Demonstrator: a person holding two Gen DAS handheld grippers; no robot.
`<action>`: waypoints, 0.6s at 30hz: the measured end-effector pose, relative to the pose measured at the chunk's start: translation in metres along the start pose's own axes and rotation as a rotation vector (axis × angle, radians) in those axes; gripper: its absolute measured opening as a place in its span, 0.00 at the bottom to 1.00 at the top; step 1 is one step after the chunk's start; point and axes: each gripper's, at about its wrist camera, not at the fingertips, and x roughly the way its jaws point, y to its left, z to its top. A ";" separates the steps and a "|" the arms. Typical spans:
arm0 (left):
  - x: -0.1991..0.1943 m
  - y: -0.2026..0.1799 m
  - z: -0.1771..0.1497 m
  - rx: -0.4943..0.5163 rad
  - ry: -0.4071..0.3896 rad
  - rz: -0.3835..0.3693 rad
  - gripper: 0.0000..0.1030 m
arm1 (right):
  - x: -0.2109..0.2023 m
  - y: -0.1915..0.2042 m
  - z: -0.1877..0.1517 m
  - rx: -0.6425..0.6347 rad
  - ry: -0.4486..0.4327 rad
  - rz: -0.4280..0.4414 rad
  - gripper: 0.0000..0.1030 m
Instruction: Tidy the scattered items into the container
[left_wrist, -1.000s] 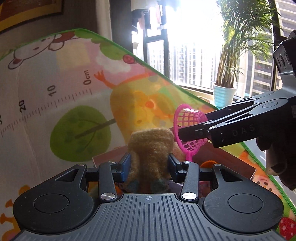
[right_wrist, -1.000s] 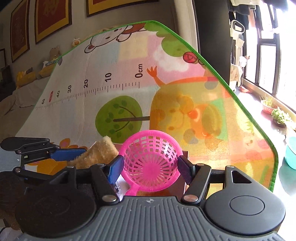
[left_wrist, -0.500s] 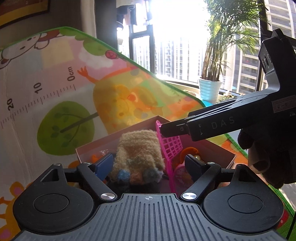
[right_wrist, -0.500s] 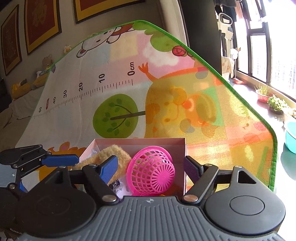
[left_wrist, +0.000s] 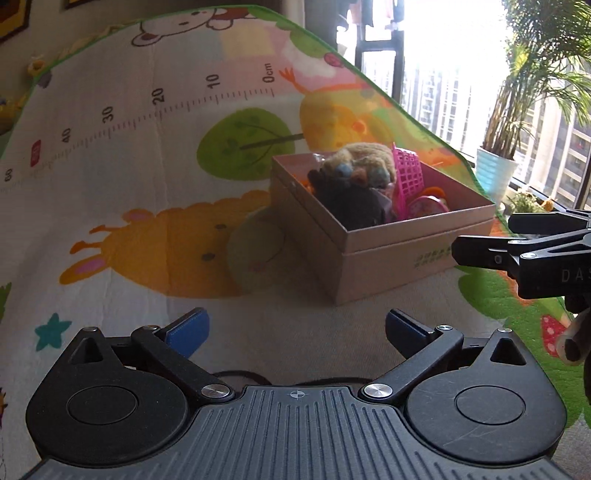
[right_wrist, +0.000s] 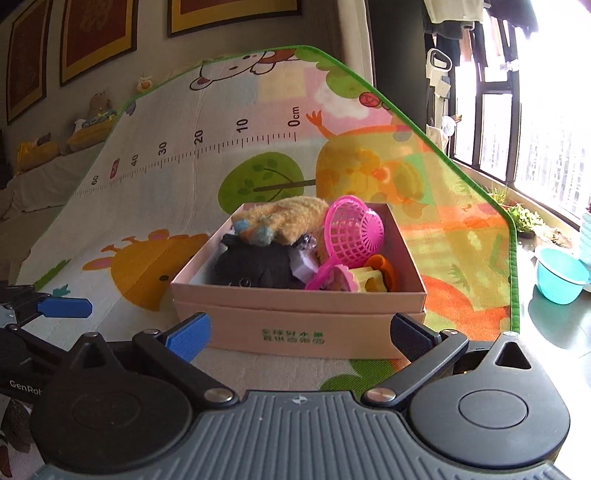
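A pink cardboard box (left_wrist: 388, 258) (right_wrist: 295, 321) stands on the play mat. A tan plush toy (left_wrist: 369, 158) (right_wrist: 291, 214) lies in it on a black plush item (left_wrist: 354, 203) (right_wrist: 258, 266). A pink plastic basket (left_wrist: 406, 173) (right_wrist: 354, 232) leans beside them over small orange and yellow toys (right_wrist: 380, 273). My left gripper (left_wrist: 295, 325) sits back from the box, its jaws opening wide with nothing between them. My right gripper (right_wrist: 299, 332) faces the box's front wall, its jaws opening too and empty. It also shows at the right (left_wrist: 484, 236) in the left wrist view.
The cartoon play mat (left_wrist: 110, 184) with a printed ruler spreads around the box. A teal bowl (right_wrist: 561, 280) sits on the dark floor right of the mat's green edge. A potted palm (left_wrist: 495, 177) stands by the window. Plush toys (right_wrist: 98, 107) line the far wall.
The left gripper let go of the tan plush toy and the right let go of the pink basket; both now lie in the box. Both grippers opened wide and drew back.
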 end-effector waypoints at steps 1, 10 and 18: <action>-0.001 0.002 -0.007 -0.013 0.004 0.022 1.00 | 0.000 0.007 -0.007 -0.010 0.017 -0.008 1.00; 0.012 0.012 -0.021 -0.061 0.063 0.091 1.00 | 0.021 0.023 -0.033 0.011 0.192 -0.040 1.00; 0.015 0.013 -0.021 -0.074 0.065 0.104 1.00 | 0.026 0.020 -0.035 0.057 0.153 -0.136 1.00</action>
